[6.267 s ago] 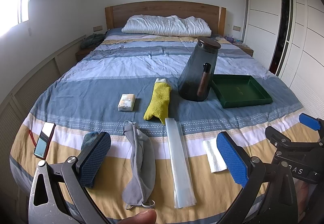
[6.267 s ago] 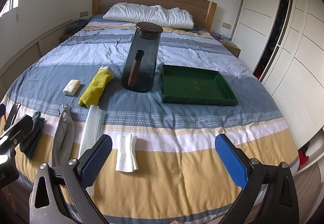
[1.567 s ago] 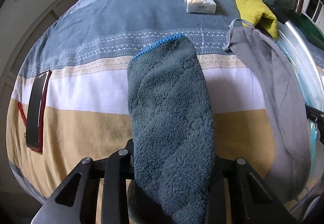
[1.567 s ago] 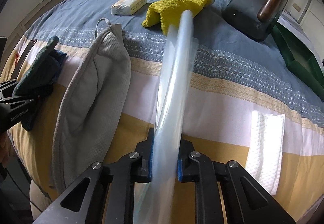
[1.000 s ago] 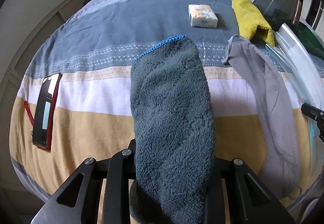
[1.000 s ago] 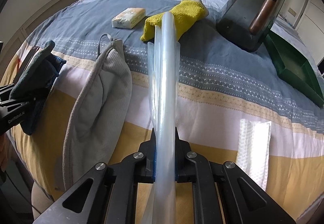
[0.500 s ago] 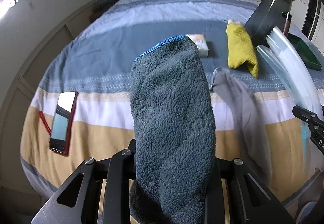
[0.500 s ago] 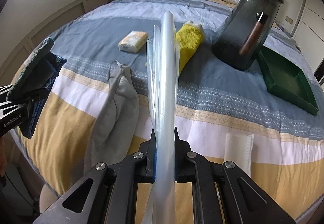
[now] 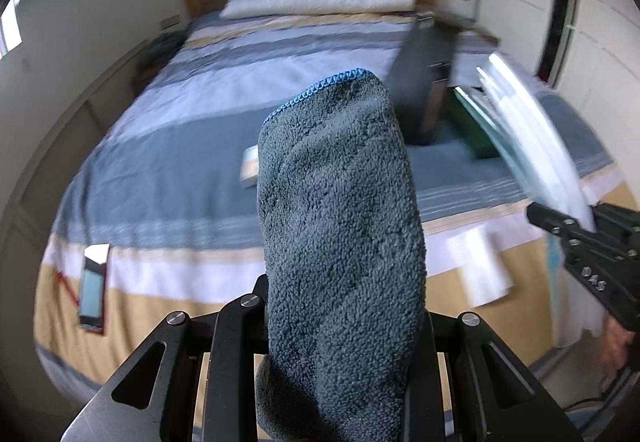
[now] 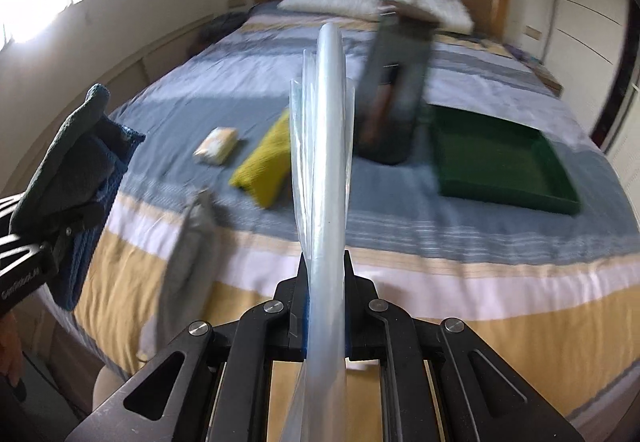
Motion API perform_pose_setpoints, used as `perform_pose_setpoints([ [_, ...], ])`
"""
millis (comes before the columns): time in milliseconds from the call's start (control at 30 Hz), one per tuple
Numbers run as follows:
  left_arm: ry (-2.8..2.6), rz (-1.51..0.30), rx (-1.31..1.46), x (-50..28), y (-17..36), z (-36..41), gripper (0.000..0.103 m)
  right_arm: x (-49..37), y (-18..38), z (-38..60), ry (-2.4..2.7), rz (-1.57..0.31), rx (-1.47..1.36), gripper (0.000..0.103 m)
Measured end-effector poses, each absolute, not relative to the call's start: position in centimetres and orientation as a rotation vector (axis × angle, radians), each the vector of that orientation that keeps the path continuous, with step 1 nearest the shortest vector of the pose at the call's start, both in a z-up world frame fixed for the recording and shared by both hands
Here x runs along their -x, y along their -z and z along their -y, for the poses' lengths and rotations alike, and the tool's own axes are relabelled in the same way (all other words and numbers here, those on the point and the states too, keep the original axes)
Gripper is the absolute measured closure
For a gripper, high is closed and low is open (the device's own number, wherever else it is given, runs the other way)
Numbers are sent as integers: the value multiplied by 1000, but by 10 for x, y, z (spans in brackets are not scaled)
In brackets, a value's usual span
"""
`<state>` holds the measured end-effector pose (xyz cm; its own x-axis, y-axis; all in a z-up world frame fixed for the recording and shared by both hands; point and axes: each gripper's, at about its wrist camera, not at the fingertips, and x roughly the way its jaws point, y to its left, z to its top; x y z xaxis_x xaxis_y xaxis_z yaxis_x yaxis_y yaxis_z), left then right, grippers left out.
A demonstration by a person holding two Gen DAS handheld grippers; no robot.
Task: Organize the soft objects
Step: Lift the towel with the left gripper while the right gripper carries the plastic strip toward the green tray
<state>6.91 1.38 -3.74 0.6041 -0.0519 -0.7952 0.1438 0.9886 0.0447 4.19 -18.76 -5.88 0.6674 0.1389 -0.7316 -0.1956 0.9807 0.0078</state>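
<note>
Your left gripper (image 9: 344, 306) is clamped on the dark grey-blue fleece cloth (image 9: 340, 226), which stands up between the jaws and fills the middle of that view, its blue-stitched edge at the top. Your right gripper (image 10: 326, 306) has its jaws pressed together on the folded clear plastic bag (image 10: 324, 146), which rises straight ahead from the pinch and hides a strip of the bed (image 10: 480, 274) behind it. Both held things hang in the air above the foot of the striped bedspread. On the bed below lie the grey cloth pouch (image 10: 188, 262) near the foot edge, the yellow towel (image 10: 266, 162) farther in, and a small pale tissue pack (image 10: 218, 144) just to its left. A folded white cloth (image 9: 480, 270) lies on the white and tan stripes, to the right in the left wrist view. The dark glass jar (image 10: 394, 98) stands upright past the bag, with a brown thing inside it, blurred. Just to its right sits the green tray (image 10: 552, 158), and nothing shows in the visible part of it. 1 phone (image 9: 93, 282) lies at the bed's left edge.
</note>
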Motion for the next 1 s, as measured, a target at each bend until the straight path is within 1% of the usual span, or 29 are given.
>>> perform_pose_setpoints([
  [167, 242, -899, -95, -84, 17, 71, 80, -26, 37, 271, -67, -783, 63, 93],
  [367, 352, -886, -115, -106, 8, 172, 80, -21, 19, 365, 77, -758, 53, 93],
  [467, 386, -890, -121, -127, 8, 219, 80, -26, 12, 401, 132, -748, 34, 93],
  [600, 382, -912, -110, -164, 19, 258, 80, -47, 10, 436, 150, -732, 8, 93],
  [800, 294, -928, -105, -246, 32, 291, 80, -122, 15, 480, 119, -709, -35, 93],
  [1000, 153, -899, -88, -309, 55, 309, 79, -221, 37, 486, 39, -716, -24, 93],
])
